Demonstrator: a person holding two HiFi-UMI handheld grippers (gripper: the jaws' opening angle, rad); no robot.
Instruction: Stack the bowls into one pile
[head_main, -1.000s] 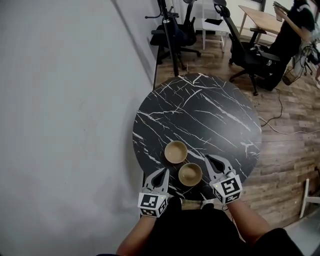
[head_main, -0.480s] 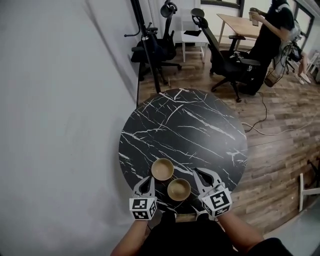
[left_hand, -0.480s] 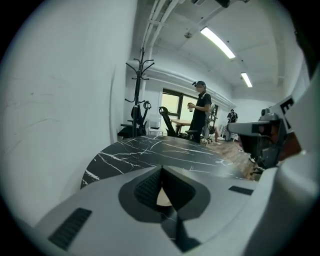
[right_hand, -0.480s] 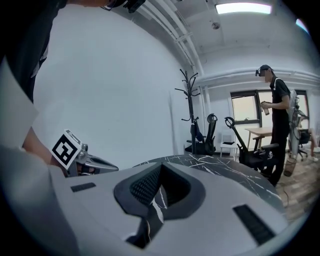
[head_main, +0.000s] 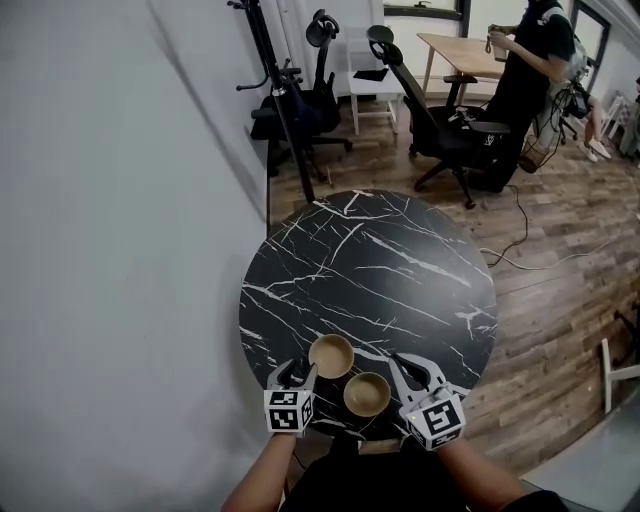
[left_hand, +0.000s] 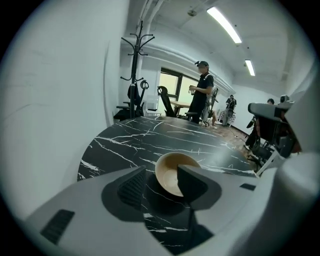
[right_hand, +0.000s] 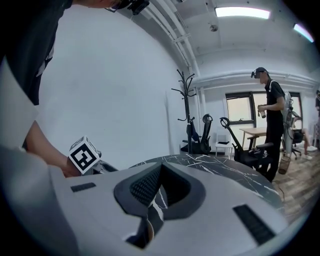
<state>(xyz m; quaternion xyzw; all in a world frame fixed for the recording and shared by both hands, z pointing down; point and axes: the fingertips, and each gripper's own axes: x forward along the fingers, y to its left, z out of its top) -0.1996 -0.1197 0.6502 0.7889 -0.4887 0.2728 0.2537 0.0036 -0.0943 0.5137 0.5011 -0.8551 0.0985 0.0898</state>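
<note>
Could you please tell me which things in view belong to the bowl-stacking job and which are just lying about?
Job: farther bowl; nearer bowl; marble table; left hand-held gripper, jaws just been opening, nothing between them, farther bowl ahead; right hand-held gripper, shut.
Lying about: coat stand; office chairs; wooden desk.

Two tan bowls: one bowl (head_main: 331, 356) just ahead of the left hand-held gripper (head_main: 298, 372), the other bowl (head_main: 367, 394) between it and the right hand-held gripper (head_main: 397, 360). Two hand-held grippers in all. One round black marble tabletop (head_main: 380, 260). Far beyond the grippers: one coat stand (head_main: 275, 90), one standing person (head_main: 525, 70).
</note>
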